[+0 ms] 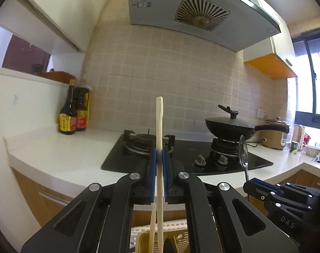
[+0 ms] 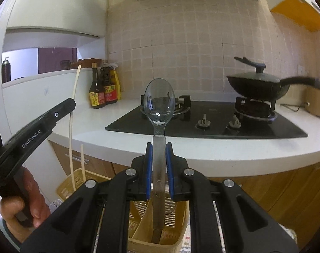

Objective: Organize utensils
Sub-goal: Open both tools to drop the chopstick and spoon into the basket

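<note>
- Utensils are in both grips: a pale chopstick (image 1: 159,130) stands upright between the blue pads of the left hand-held gripper (image 1: 159,158), which is clenched on it partway up its length.
- A second chopstick (image 1: 152,229) stands just beside the first, lower down, with its bottom end in a yellow slotted utensil basket (image 1: 142,242) beneath the gripper.
- The right hand-held gripper (image 2: 159,154) is clenched on the handle of a metal spoon (image 2: 159,103), bowl upward (its polished face mirrors the room).
- The spoon's handle runs down into a compartment of the same basket (image 2: 181,232); whether its tip touches the bottom I cannot tell.
- Seen from the right wrist, the left gripper (image 2: 72,103) sits off to the left, held by a hand (image 2: 31,200), with both chopsticks reaching down to the basket.
- Behind both grippers lies a white counter (image 1: 54,154) whose front edge curves past them.
- A black gas hob (image 1: 181,158) is set into the counter, carrying a lidded black wok (image 1: 229,126) on its right burner.
- Two sauce bottles (image 1: 73,113) stand at the counter's back left corner.
</note>
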`<state>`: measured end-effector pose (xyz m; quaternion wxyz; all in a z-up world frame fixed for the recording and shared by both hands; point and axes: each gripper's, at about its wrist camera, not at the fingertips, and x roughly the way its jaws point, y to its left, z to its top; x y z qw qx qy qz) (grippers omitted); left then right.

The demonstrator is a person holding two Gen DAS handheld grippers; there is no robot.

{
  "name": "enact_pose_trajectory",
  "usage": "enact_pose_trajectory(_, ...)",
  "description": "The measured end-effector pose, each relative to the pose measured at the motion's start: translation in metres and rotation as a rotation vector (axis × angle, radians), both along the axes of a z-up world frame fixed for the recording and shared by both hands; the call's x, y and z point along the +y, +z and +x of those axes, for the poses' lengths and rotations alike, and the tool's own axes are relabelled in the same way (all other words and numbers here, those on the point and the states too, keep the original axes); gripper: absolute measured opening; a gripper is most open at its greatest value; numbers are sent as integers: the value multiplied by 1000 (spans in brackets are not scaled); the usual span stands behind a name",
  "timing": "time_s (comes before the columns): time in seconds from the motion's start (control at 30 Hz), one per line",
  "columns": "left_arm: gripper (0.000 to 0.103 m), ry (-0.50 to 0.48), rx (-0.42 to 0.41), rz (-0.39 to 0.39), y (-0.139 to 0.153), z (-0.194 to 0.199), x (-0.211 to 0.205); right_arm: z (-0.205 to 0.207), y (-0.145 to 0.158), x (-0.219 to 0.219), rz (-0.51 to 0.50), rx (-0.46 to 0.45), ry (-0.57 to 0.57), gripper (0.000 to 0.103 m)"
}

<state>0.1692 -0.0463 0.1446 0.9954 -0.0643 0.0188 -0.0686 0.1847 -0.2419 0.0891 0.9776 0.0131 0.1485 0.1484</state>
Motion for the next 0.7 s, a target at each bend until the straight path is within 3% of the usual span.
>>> enact_pose_trajectory(0.33, 6, -48, 22, 27, -22, -1, -3, 1, -21, -17, 105, 69, 34, 12)
enact_pose_trajectory(0.4, 18, -63, 33, 21, -24, -5, 1, -2, -22, -24, 124, 85, 35, 17)
enact_pose_trajectory(0.7, 32, -101, 79, -46, -23, -36, 29, -35, -22, -39, 117, 143, 12, 20)
